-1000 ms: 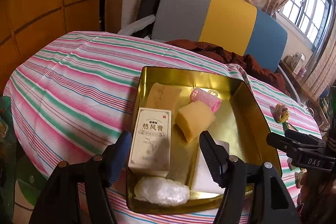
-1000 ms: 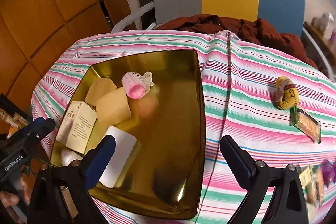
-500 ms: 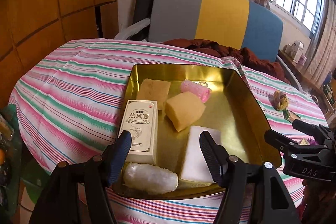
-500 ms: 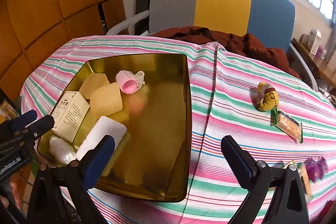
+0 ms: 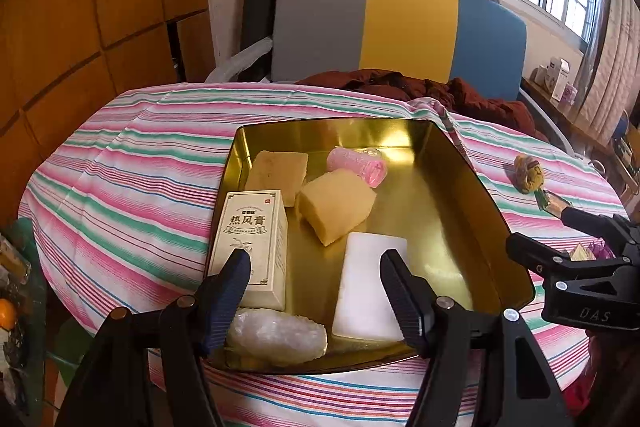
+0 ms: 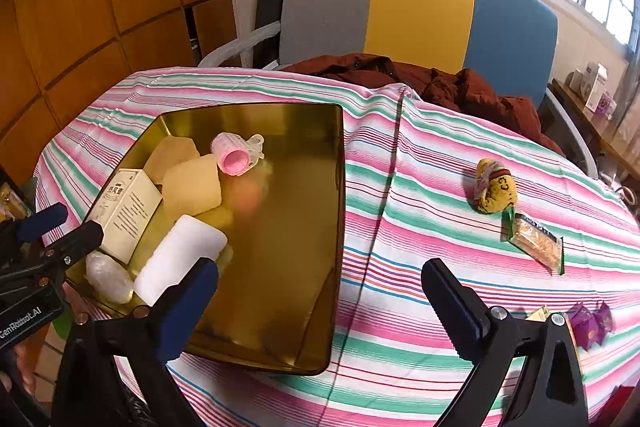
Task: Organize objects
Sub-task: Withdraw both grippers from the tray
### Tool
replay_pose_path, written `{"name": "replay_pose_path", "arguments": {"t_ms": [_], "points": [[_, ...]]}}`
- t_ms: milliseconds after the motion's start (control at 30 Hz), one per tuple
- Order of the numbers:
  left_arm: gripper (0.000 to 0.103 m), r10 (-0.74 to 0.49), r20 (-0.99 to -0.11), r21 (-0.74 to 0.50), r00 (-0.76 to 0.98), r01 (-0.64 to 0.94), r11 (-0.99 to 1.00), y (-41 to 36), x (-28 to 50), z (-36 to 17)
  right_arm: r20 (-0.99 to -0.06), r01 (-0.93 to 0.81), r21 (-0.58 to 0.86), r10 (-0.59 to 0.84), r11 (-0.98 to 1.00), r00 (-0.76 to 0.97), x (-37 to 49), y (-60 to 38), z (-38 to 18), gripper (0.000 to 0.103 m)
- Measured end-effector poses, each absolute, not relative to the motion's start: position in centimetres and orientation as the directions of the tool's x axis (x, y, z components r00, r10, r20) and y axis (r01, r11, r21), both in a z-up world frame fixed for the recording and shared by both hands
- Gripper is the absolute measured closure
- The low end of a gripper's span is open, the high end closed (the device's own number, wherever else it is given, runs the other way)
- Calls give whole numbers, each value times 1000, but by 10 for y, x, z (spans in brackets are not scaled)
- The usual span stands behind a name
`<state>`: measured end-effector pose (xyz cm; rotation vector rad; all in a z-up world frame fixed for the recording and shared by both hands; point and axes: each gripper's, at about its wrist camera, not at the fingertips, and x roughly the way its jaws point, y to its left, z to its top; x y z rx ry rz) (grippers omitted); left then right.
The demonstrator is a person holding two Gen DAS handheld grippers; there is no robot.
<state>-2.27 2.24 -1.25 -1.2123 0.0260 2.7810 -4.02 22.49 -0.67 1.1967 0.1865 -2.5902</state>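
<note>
Tray (image 6: 338,187) sits on table's (image 6: 420,163) left half; inside, along its left side front to back: wrapped lump (image 5: 276,337), upright box (image 5: 252,243), flat block (image 5: 278,171). Next to those, slab (image 5: 370,279) in front, wedge block (image 5: 336,205) mid, roller (image 5: 358,167) at back; tray's right part bare. On table well right of tray: knitted ball (image 6: 494,185), snack bar (image 6: 534,241) just in front, small packets (image 6: 592,323) nearest.

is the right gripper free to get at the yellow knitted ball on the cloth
Probably yes: the right gripper is open and empty, and the yellow knitted ball lies alone on bare striped cloth ahead, outside the gold tray.
</note>
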Motion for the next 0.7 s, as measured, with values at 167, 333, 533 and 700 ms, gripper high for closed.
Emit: {"name": "replay_pose_path", "arguments": {"t_ms": [167,333,533,700], "points": [[35,103,-734,-19,-672,-131,-991,29,-22,-13,-759,304,-10,-191,-953,-623,-43,231,-5,1],[35,130,-733,-28,-667,-161,-987,34,-22,-13,-769,281,-15,-169,-960,-617,-52,243,-8,1],[35,135,-736,-34,-663,-163,-986,35,-26,-15,-783,263,-34,-138,-964,-607,-64,262,-14,1],[35,149,-735,-40,-661,-177,-983,37,-27,-14,-796,235,-29,-119,-972,-594,-82,295,-19,1]]}}
